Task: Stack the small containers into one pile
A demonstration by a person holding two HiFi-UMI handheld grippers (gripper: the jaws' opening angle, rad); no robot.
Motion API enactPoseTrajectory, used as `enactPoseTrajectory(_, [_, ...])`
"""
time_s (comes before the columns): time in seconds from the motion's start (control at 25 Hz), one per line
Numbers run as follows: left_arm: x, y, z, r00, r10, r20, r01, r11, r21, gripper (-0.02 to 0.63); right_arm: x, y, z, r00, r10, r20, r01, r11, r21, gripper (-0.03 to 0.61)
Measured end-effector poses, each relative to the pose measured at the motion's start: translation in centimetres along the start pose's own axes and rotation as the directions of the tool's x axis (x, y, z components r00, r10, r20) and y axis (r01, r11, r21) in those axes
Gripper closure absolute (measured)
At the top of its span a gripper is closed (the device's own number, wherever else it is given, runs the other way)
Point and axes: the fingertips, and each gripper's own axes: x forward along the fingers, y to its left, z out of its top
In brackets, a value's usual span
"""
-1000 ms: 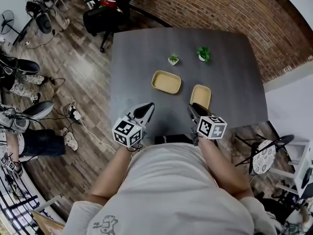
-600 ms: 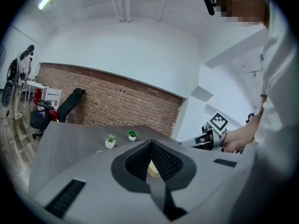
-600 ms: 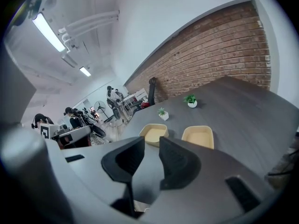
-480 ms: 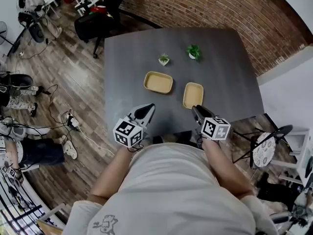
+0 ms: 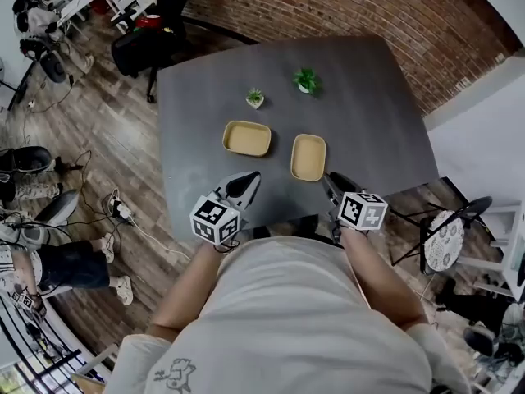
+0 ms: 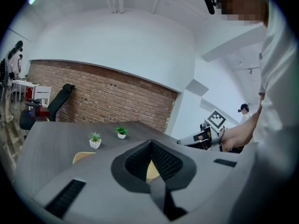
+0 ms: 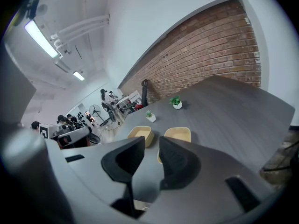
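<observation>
Stacking has not begun, as far as these views show. Both tan containers sit apart on the grey table (image 5: 369, 121), each empty and resting flat on its own base. The left-hand container (image 5: 247, 138) lies just left of the head view's centre. The right-hand container (image 5: 308, 157) lies just right of centre, a little lower in the frame, with a strip of bare tabletop between the two. Two small potted plants (image 5: 255, 98) (image 5: 306, 80) stand higher up in the frame, beyond the containers and clear of them.

The left gripper (image 5: 250, 176) hovers over the near edge of the table, below the left-hand container in the frame and not touching it. In the left gripper view its jaws meet at the tips and nothing is caught in them; a sliver of tan container shows through the hollow behind the tips. The right gripper (image 5: 328, 179) sits just below the right-hand container and close to its near rim. In the right gripper view its jaws stand spread with only tabletop and the container's edge visible between them, so it carries nothing.

Everything is left to do, by my reading: one container must be gripped, lifted and nested into the other. The right gripper looks better placed to start on the right-hand container.
</observation>
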Motion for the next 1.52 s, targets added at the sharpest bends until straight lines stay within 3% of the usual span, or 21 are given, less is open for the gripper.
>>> enactPoseTrajectory(1.0, [12.6, -3.8, -0.6, 0.990, 0.124, -0.073, -0.124, 0.992, 0.001, 0.603, 0.7, -11.4, 2.4, 0.985, 0.122, -0.120, -0.119, 0.992, 0.028, 0.483])
enactPoseTrajectory(1.52, [13.3, -2.6, -1.4, 0.983, 0.145, -0.110, -0.146, 0.989, -0.001, 0.603, 3.1, -10.9, 2.6, 0.976, 0.152, -0.156, -0.148, 0.988, 0.037, 0.482])
